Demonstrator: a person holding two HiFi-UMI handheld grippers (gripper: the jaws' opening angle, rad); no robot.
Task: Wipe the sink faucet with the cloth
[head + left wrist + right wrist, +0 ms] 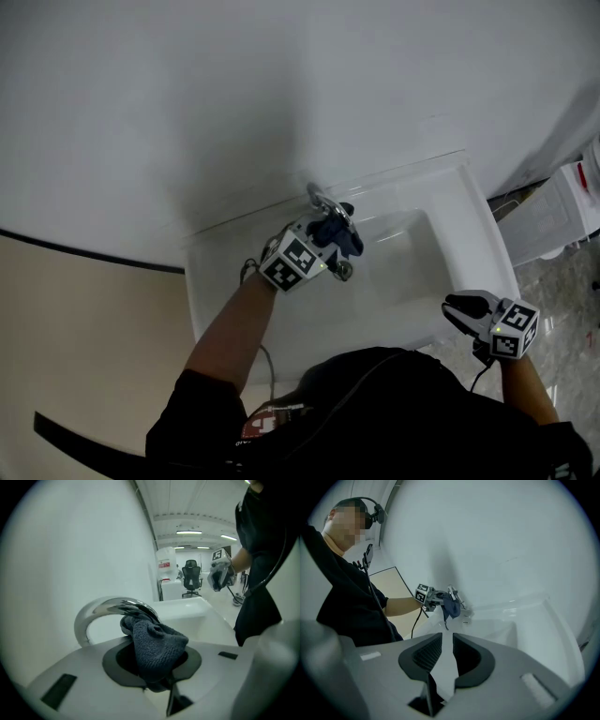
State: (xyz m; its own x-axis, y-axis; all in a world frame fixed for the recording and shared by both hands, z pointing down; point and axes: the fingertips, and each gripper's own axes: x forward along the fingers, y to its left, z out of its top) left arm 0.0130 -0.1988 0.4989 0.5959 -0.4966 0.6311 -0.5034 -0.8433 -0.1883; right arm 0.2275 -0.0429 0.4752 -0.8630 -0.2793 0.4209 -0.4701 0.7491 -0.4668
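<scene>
A chrome faucet (322,201) arches over the white sink (480,221) from its back rim. A dark blue cloth (338,234) is bunched against the spout. My left gripper (328,247) is shut on that cloth and presses it to the curved spout (112,608). In the left gripper view the cloth (157,645) fills the gap between the jaws of the left gripper (157,662). My right gripper (461,308) hovers over the sink's front right rim. Its jaws stand a little apart with nothing between them (447,645). From there the faucet (455,594) and cloth (450,606) show far off.
A plain white wall (244,103) rises right behind the faucet. A beige surface (75,319) lies left of the sink. A white unit (561,214) stands on the tiled floor at the right. A black cable (266,361) trails from the left gripper.
</scene>
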